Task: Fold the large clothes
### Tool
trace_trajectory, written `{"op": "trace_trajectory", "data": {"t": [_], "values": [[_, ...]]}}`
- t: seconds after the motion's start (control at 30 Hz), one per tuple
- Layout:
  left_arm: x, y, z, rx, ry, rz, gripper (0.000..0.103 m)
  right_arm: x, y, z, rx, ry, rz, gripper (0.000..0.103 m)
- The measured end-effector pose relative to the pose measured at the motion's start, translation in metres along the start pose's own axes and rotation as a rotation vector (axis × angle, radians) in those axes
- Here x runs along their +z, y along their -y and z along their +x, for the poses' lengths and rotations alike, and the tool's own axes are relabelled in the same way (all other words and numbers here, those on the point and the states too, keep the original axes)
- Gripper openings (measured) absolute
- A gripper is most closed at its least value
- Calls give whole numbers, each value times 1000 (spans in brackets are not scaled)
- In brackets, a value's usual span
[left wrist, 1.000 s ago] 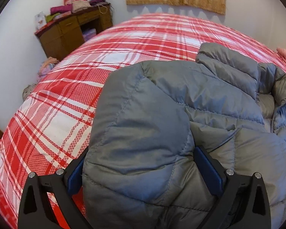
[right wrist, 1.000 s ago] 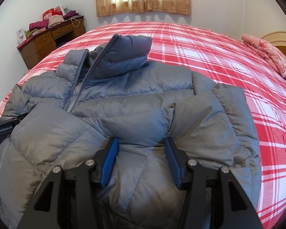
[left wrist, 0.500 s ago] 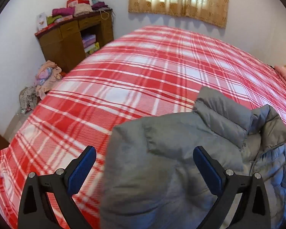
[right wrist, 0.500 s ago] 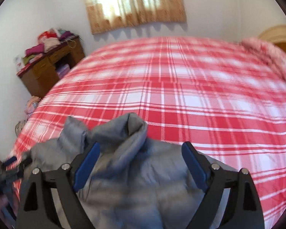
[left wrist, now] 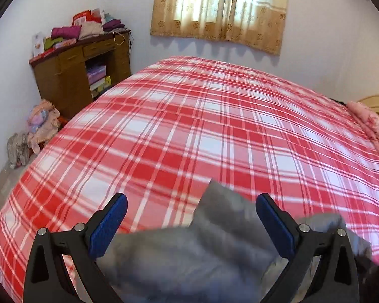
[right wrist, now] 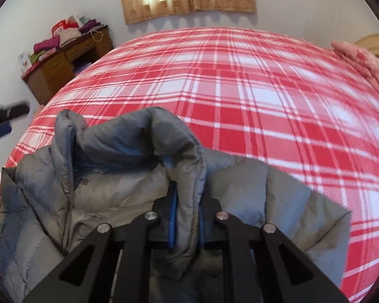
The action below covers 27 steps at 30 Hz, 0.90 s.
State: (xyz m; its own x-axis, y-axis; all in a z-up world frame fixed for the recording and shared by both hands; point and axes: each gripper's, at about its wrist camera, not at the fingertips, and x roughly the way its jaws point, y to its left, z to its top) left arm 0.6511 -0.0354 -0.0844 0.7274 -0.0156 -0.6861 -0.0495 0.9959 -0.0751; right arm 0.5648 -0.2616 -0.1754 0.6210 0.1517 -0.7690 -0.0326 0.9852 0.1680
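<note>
A grey puffer jacket (right wrist: 240, 189) lies on the red plaid bed (right wrist: 240, 88), near its front edge. My right gripper (right wrist: 187, 202) has the jacket's upright collar (right wrist: 169, 136) between its blue pads. Its jaws are closing and the pads press on the collar's edge. My left gripper (left wrist: 190, 200) stands wide open above the bed. A blurred grey fold of the jacket (left wrist: 214, 252) lies lower down between its fingers, and neither pad touches it.
A wooden desk (left wrist: 70, 75) piled with folded clothes stands by the wall at far left, with a heap of clothes (left wrist: 38, 128) on the floor beside it. A pink pillow (left wrist: 369, 128) lies at the bed's right edge. A curtained window (left wrist: 219, 7) is behind the bed.
My left gripper lifted and drew back from the jacket sleeve it stood around, so the bed now fills its view. My right gripper opened wide, moved to the collar and closed on it.
</note>
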Motion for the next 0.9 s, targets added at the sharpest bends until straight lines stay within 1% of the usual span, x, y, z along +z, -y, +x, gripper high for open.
{"op": "trace_trajectory", "data": {"t": [0.1,0.2,0.27,0.33,0.4,0.47,0.57,0.63,0.77,0.83,0.9], "values": [[5,19,28,30,-50,42,102,0,1,4,15,9,7,16],[-4,22,52,107,-123,78,102,-2,3,5,28,11,13,16],[-14,13,52,132,-137,83,102,-4,4,6,33,14,17,16],[-25,2,46,131,-150,89,102,-5,4,6,35,16,16,16],[-37,-9,34,161,-143,126,102,-6,6,5,46,19,25,16],[-52,-23,24,166,-134,157,102,-6,8,5,56,23,35,16],[-71,-41,25,169,-161,160,102,-6,11,4,59,30,46,15],[-79,-49,27,167,-168,144,102,-6,12,4,64,32,56,14],[-86,-48,25,182,-156,142,102,-7,19,3,75,38,91,14],[-82,-47,19,195,-143,134,102,-7,20,3,78,39,95,13],[-71,-49,3,170,-100,98,102,-7,20,3,78,38,94,14]]}}
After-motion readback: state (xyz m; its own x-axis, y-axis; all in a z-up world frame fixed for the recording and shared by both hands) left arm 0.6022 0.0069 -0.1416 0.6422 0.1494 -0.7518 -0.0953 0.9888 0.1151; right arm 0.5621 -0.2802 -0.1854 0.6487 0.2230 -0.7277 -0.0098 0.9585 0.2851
